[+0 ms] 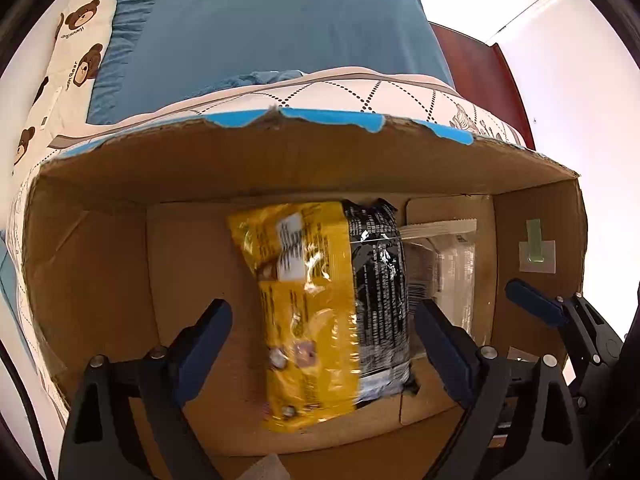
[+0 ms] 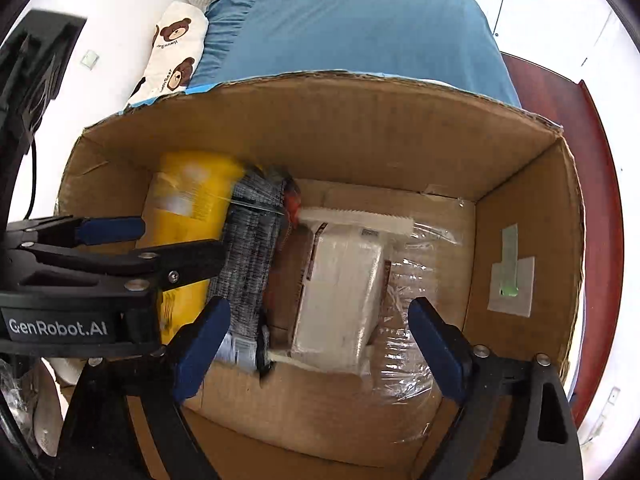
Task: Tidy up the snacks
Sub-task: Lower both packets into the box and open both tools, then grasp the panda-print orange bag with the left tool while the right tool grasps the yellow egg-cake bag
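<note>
Right wrist view shows both grippers, right gripper and left gripper, spread apart and empty above the yellow snack bag, whose slick wrapper could slip from the pads.

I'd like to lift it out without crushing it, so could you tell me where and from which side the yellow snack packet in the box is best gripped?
Grip the yellow snack packet across its width near the middle, coming straight down from above. It lies flat lengthwise on the floor of the cardboard box, its left edge free and its right edge against the black packet. The open left gripper already straddles both packets, so I would shift it left.
</note>
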Tool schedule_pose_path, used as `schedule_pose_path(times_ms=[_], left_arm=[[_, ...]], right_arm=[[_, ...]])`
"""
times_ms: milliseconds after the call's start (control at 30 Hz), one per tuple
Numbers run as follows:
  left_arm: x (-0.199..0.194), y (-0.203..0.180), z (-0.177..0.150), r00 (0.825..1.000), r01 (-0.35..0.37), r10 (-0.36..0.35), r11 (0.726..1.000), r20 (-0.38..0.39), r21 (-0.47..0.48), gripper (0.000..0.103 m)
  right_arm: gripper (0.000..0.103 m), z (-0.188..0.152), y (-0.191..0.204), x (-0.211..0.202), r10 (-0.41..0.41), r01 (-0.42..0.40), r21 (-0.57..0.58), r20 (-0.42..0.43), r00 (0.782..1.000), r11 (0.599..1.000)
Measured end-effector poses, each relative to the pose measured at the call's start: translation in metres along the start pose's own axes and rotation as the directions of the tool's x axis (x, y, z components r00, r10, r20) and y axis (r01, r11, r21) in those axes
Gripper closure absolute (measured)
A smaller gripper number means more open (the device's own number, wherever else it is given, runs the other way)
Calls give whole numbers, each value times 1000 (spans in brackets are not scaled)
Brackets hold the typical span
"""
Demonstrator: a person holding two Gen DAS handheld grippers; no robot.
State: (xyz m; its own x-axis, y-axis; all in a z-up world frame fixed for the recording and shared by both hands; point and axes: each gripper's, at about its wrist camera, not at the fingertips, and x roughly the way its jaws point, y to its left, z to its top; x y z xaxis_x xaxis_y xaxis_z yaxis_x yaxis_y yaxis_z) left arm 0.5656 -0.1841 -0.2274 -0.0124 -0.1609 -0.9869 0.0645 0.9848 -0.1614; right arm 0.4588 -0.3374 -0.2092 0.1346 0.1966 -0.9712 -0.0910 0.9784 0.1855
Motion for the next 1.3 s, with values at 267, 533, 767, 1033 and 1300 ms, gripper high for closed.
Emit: schedule_pose_path(times_ms=[267,533,767,1033,1300], left_arm=[[-30,-3,-31,990,-44,46,999,130,-13,10],[-76,-7,-81,950,-83,83,996,302,-13,10],[-100,-7,-125,919,-124,116,992,377,-3,10],[-121,-9,-176,906,-119,105,993,409,9,10],[-128,-8,-228,907,-111,97,994,410,12,10]], right_arm=[[10,-25,2,-21,-54,52,31,61,997,998],[10,-71,23,-71,-141,138,26,164,976,990],[10,-114,32,-94,-142,133,55,213,967,990],[10,-157,43,-118,-134,119,71,262,956,990],[10,-202,55,-146,-99,78,84,289,952,993]])
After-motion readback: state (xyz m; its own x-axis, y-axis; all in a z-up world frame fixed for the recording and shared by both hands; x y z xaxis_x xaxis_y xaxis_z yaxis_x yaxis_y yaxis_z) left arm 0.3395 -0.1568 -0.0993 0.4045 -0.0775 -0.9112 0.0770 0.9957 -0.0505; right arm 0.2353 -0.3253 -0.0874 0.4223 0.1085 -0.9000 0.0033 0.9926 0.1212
